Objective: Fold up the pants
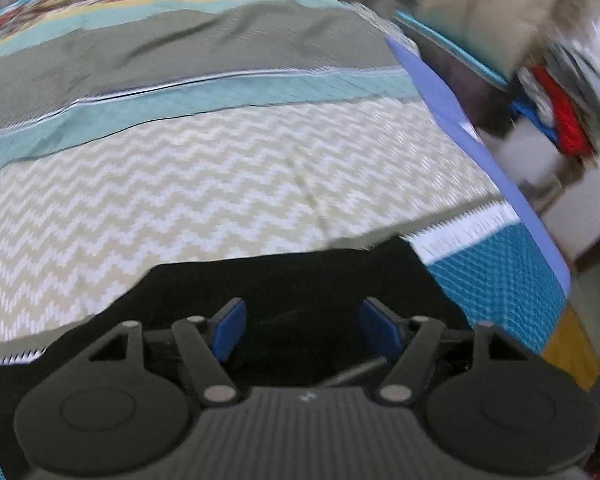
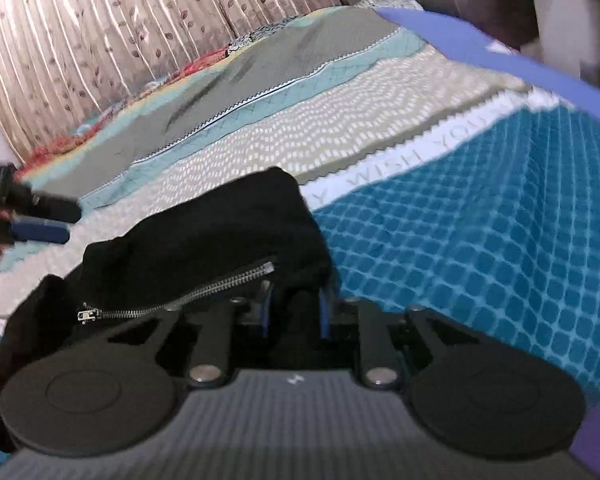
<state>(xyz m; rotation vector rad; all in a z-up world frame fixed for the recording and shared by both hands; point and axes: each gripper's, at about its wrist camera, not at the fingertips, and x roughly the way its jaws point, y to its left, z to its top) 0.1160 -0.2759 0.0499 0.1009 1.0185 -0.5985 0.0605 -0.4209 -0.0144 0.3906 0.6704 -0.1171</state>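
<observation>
left gripper (image 1: 303, 326) jaws apart above black pants (image 1: 300, 276) | right gripper (image 2: 296, 306) clamped on pants; bedspread (image 2: 460, 220) beneath

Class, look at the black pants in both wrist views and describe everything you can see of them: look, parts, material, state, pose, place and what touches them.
The black pants look like soft, matte fabric, bunched rather than flat, with a closed silver zipper running diagonally. They lie on the patterned bedspread, across its chevron and blue check bands. The right gripper is closed on a fold of them. The left gripper stands open above the cloth, gripping nothing.
</observation>
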